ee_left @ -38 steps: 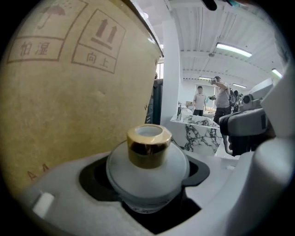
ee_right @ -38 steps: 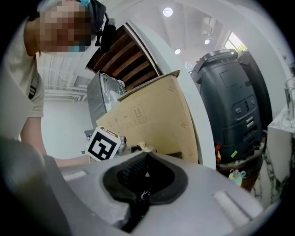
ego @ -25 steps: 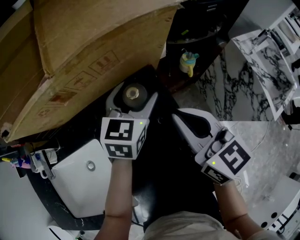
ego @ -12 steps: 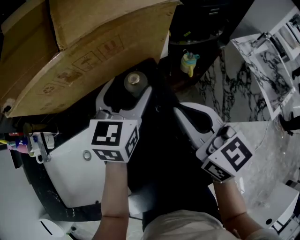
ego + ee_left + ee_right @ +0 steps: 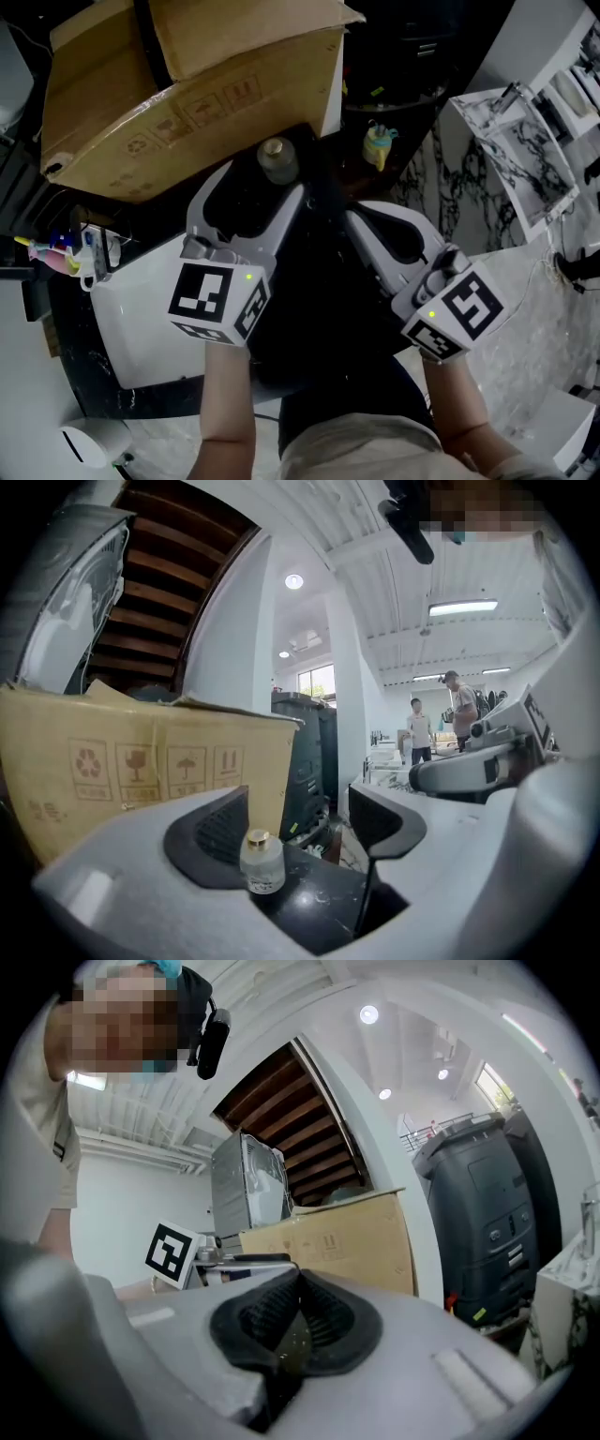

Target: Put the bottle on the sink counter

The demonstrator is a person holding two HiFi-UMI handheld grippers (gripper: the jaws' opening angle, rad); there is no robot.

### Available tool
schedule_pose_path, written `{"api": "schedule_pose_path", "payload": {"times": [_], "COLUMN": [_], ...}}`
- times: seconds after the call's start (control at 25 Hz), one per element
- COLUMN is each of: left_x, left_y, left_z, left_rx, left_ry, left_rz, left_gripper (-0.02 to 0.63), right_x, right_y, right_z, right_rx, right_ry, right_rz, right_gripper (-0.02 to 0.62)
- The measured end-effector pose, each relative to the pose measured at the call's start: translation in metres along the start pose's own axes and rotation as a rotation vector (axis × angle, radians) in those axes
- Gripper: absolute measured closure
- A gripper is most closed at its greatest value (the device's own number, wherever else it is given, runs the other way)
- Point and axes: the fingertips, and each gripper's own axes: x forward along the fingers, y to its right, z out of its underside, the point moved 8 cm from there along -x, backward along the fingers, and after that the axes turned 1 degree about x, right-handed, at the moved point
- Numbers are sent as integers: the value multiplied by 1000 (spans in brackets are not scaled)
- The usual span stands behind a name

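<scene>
A small clear bottle [image 5: 277, 159] with a gold cap stands upright on the black sink counter [image 5: 314, 309]. My left gripper [image 5: 261, 183] is open, one jaw on each side of the bottle. In the left gripper view the bottle [image 5: 262, 862] stands close to the left pad, with a wide gap to the right jaw of the left gripper [image 5: 295, 832]. My right gripper [image 5: 367, 225] hovers to the right over the counter, shut and holding nothing. In its own view the right gripper [image 5: 298, 1309] has its pads pressed together.
A white sink basin [image 5: 141, 323] with a faucet [image 5: 94, 262] lies left of my left arm. A large cardboard box [image 5: 187, 84] stands behind the bottle. A small yellow toy [image 5: 378, 127] sits at the back right, beside marble slabs [image 5: 511, 141].
The left jaws have spread apart from the bottle, which now stands free on the counter. The left gripper has drawn back slightly. The right gripper has barely moved.
</scene>
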Motion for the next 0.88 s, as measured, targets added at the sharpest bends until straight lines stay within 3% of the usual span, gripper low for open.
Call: {"api": "schedule_pose_path", "payload": {"times": [0.28, 0.52, 0.76, 0.88], "left_x": [-51, -80, -110, -124], "left_y": [32, 55, 78, 88], "left_z": [-34, -55, -61, -65], "left_rx": [-21, 13, -33, -28], "left_ry": [73, 114, 160, 187], "left_rz": [-9, -17, -30, -38], "left_gripper": [288, 296, 302, 338], "right_x": [-21, -36, -54, -62], "right_y": [-34, -52, -75, -82], "right_z": [-32, -43, -51, -59], "right_rx": [-53, -104, -120, -118], "right_ry": [63, 51, 82, 125], "right_rz": [-68, -122, -175, -193], "right_gripper": [592, 592, 592, 592]}}
